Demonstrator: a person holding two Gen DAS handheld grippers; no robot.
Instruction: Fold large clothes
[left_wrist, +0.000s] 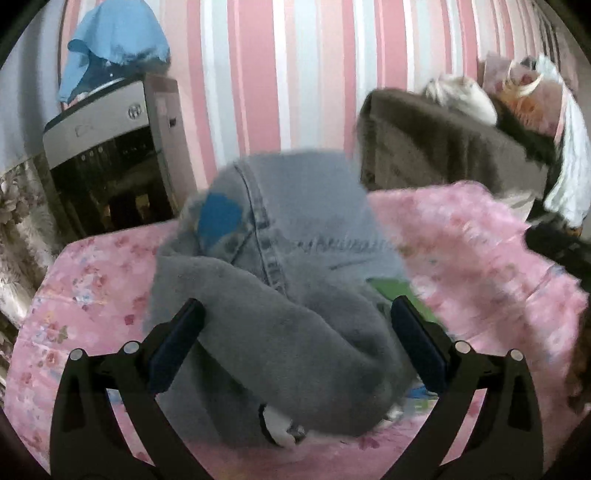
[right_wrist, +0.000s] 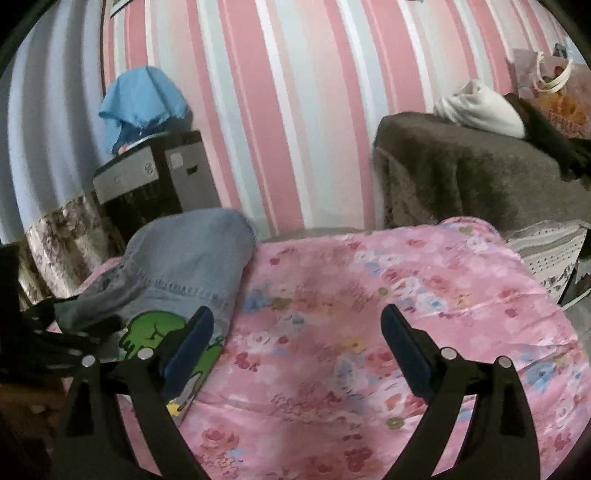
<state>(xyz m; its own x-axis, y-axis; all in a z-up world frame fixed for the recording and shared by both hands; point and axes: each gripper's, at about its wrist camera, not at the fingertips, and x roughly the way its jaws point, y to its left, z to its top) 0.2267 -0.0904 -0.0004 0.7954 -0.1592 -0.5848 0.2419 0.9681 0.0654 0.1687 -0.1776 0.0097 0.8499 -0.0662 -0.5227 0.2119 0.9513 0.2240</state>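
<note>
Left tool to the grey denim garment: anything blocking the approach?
Nothing visible. The left tool is open, with the grey denim garment lying right between its fingers on the pink floral bedspread. The right tool is open over bare bedspread, off to the garment's side.

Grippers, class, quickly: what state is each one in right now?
Left gripper: open, jaws straddling the grey garment, not gripping.
Right gripper: open, holding nothing.

A tabletop (right_wrist: 369, 332) wears a pink cover with little flowers on it. A bundle of clothes (left_wrist: 280, 295) lies right on the cover: light blue jeans, a soft grey piece on top, and a bit with a green cartoon print (right_wrist: 147, 332). The right part is bare.
</note>
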